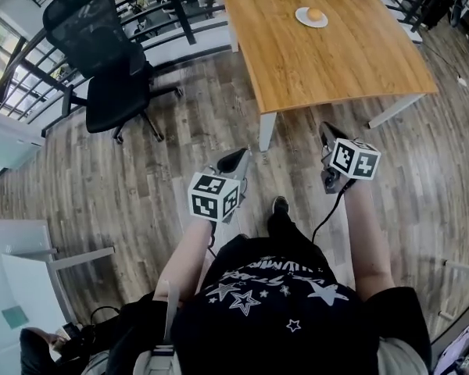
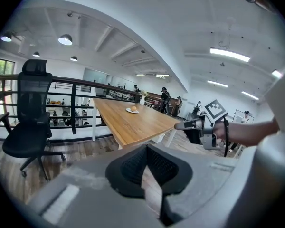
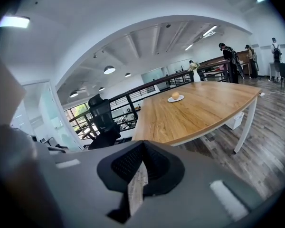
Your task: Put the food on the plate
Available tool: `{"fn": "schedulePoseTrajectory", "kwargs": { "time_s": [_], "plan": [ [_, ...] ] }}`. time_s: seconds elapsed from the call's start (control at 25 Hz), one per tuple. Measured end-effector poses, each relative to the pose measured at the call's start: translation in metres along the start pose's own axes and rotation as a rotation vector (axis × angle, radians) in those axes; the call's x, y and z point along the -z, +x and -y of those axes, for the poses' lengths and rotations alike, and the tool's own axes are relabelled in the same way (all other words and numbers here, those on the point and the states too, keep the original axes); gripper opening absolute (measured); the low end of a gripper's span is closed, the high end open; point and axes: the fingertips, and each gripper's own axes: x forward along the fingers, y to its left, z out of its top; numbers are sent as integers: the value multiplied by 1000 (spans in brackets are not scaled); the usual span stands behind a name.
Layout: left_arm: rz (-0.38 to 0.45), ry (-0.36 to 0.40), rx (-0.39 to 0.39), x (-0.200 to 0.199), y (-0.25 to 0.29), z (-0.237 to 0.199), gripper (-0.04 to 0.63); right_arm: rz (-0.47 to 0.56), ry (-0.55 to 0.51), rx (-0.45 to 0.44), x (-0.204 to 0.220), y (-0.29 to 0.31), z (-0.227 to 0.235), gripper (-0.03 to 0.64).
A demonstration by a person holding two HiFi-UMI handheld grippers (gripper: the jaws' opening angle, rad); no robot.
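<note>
A round orange-brown piece of food (image 1: 315, 14) lies on a small white plate (image 1: 302, 20) at the far end of the wooden table (image 1: 336, 61). I stand on the floor short of the table's near edge, with both grippers held in the air well away from the plate. My left gripper (image 1: 238, 159) points at the table's near corner, jaws together with nothing in them. My right gripper (image 1: 325, 130) is shut and empty too. The right gripper view shows the food (image 3: 175, 95) and plate (image 3: 170, 99) far beyond its jaws; the left gripper view shows the food (image 2: 133, 109) far off.
A black office chair (image 1: 102, 61) stands on the wood floor to the left of the table. A black railing (image 1: 180, 6) runs behind both. White table legs (image 1: 267, 130) stand just ahead of me. Several people (image 3: 230, 56) are in the far background.
</note>
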Motion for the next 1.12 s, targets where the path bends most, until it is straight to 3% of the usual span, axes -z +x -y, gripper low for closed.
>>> {"fn": "schedulePoseTrajectory", "kwargs": {
  "time_s": [0.24, 0.68, 1.12],
  "plan": [
    [-17, 19, 52, 25, -28, 13, 2, 12, 24, 74, 47, -45, -16, 2],
    [-13, 36, 111, 52, -69, 37, 2, 11, 31, 113, 105, -103, -50, 0],
    [13, 37, 125, 46, -87, 43, 2, 34, -23, 101, 96, -122, -76, 0]
  ]
}}
